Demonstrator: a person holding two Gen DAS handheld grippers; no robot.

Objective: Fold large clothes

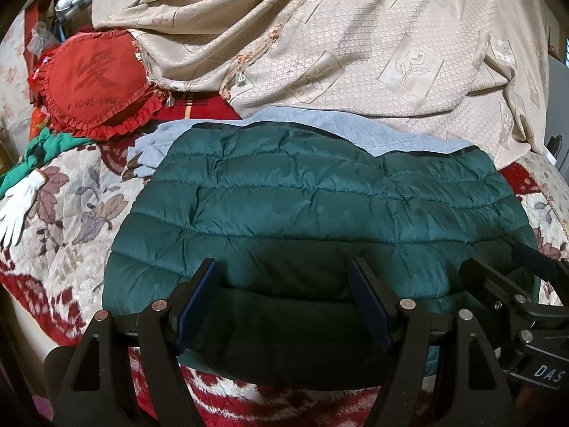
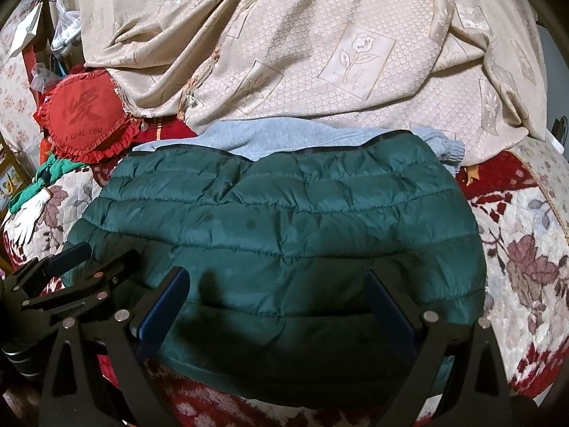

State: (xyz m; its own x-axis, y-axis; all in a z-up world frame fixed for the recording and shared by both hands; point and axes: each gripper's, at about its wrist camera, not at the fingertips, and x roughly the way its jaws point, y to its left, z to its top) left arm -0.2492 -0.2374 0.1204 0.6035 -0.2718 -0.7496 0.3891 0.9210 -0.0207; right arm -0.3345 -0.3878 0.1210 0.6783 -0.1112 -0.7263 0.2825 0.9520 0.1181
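— Floral blanket (image 1: 64,213) in red, cream and mauve covers the bed; where does the garment lie on it?

— Spread flat in the middle: a dark green quilted puffer jacket (image 1: 302,206), folded into a broad block with its stitched channels running across. Its far edge rests on a pale blue fleece garment (image 1: 320,124), which shows just beyond it.

— And the tongs?

— Both pairs hover over the jacket's near edge. The left tongs (image 1: 284,302) stand wide apart with nothing between the blue pads; the right tongs (image 2: 281,306) are equally wide and empty. They sit side by side, each visible at the edge of the other's view.

— What surrounds it?

— A beige embossed curtain-like cloth (image 2: 320,53) is heaped behind. A red frilled heart cushion (image 1: 96,85) reading "I LOVE YOU" lies far left, with a white work glove (image 1: 17,206) and a green cloth (image 1: 46,149) nearer.
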